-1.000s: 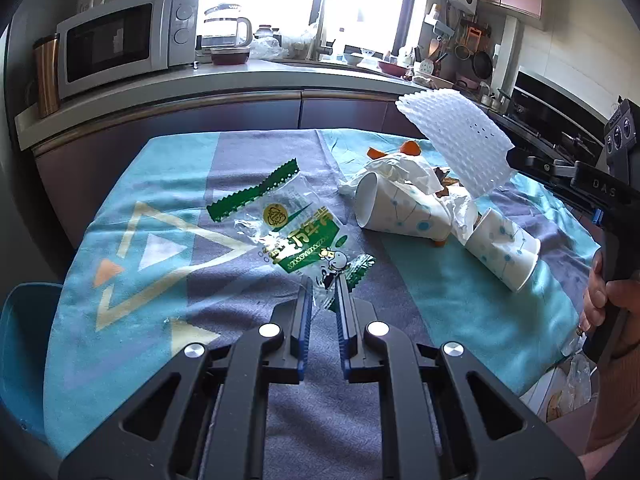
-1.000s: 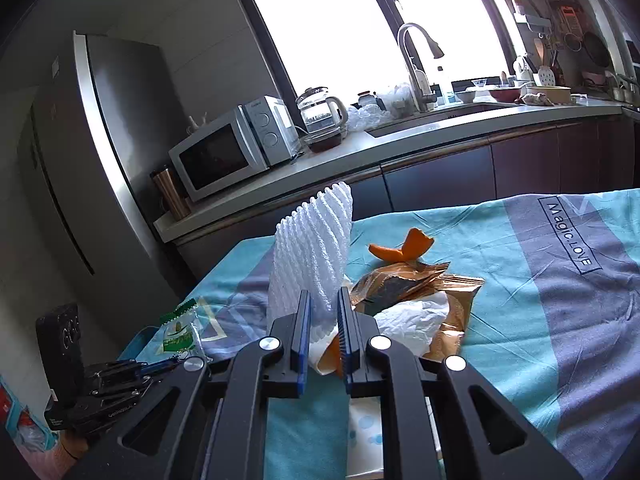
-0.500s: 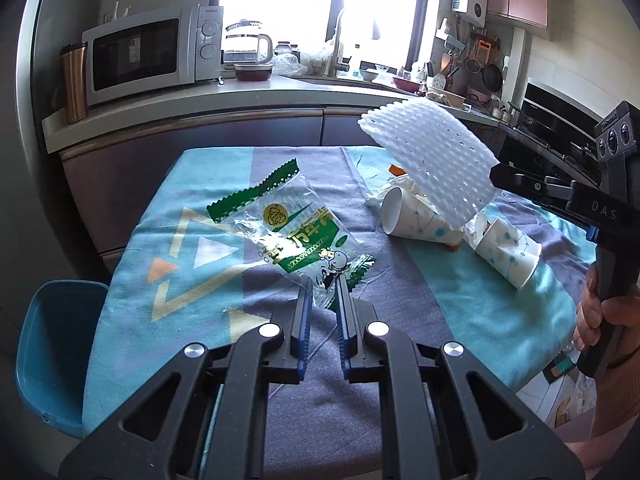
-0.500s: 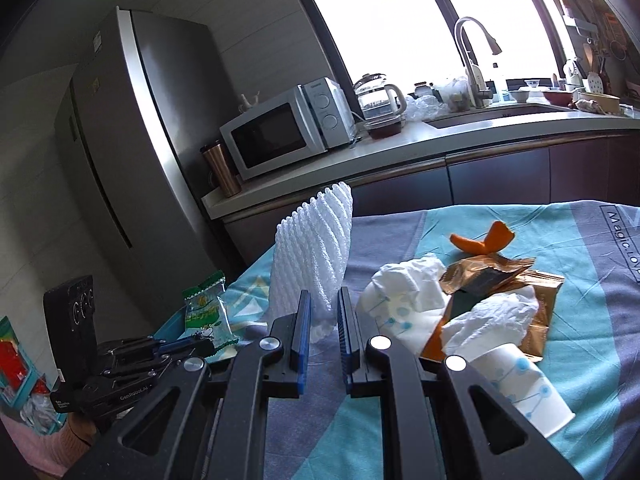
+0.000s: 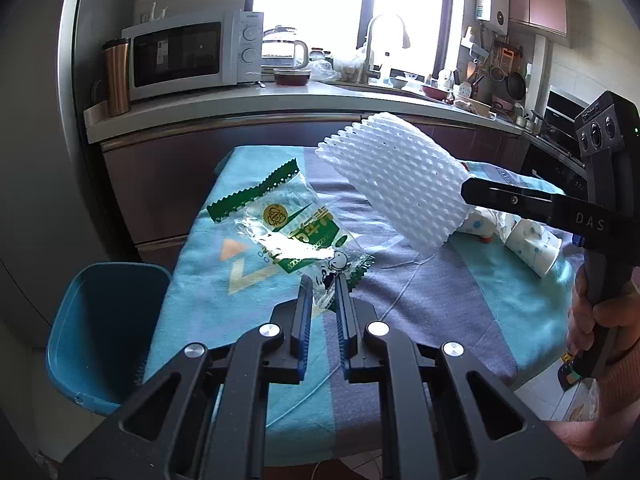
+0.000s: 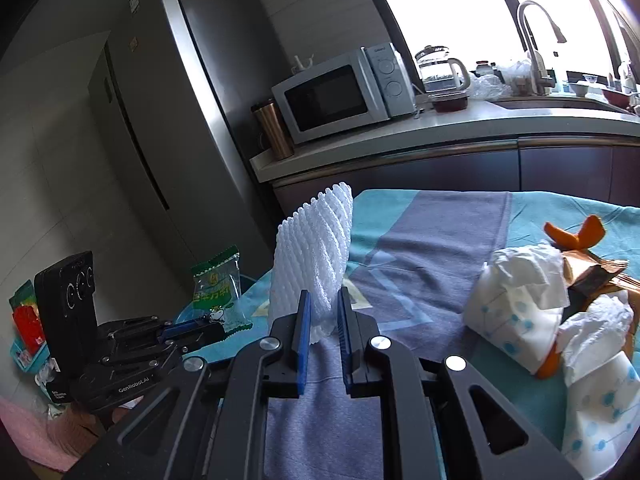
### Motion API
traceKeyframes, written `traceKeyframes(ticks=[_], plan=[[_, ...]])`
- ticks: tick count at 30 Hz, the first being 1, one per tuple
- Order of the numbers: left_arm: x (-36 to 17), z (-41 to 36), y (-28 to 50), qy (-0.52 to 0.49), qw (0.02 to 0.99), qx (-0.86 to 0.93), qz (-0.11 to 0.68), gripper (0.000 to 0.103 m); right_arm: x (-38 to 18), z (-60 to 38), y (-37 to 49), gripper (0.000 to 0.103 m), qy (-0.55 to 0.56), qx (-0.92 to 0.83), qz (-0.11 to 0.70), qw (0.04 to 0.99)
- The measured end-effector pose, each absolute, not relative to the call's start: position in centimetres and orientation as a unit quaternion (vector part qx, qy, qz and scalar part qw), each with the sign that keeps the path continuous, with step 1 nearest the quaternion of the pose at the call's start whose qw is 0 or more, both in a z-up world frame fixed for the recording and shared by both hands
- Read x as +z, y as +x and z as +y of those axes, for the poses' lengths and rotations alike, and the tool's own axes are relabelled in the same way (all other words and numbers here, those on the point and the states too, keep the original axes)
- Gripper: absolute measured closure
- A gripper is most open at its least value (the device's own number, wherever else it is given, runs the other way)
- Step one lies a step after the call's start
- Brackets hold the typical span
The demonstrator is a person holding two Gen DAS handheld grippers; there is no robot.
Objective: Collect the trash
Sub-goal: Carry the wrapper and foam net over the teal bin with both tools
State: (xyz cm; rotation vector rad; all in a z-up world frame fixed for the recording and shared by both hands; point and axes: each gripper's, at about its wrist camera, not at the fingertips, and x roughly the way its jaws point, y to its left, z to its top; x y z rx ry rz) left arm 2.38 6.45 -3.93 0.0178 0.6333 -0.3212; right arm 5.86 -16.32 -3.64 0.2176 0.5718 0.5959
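Teal-and-grey tablecloth (image 5: 420, 300) spread beneath everything. White foam fruit net (image 5: 396, 184) pinched in right gripper (image 6: 323, 300), raised above cloth. Green-printed snack wrapper (image 5: 288, 228) clamped at its corner by left gripper (image 5: 323, 284), lifted clear. Paper cups (image 6: 516, 320) and crumpled tissue (image 6: 528, 268) lying farther right.

My left gripper (image 5: 323, 294) pinches the clear green snack wrapper (image 5: 296, 232) over the counter (image 5: 440, 300); my right gripper (image 5: 466, 194) holds white foam netting (image 5: 394, 184) aloft.
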Motion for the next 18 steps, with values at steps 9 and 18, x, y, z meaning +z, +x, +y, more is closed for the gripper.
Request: traceKeyframes(ticks=[9,18], plan=[[-3.7,11.4,1.4,-0.009,0.946,-0.102,0.309,0.091,-3.7,-10.2,7.3,0.091,0.075,0.347,0.298,0.886],[-4.2,17.7,1.6,-0.033,0.948,-0.034,0.315,0.091,-4.0,-2.8,8.8,0.091,0.03,0.402,0.316,0.859]])
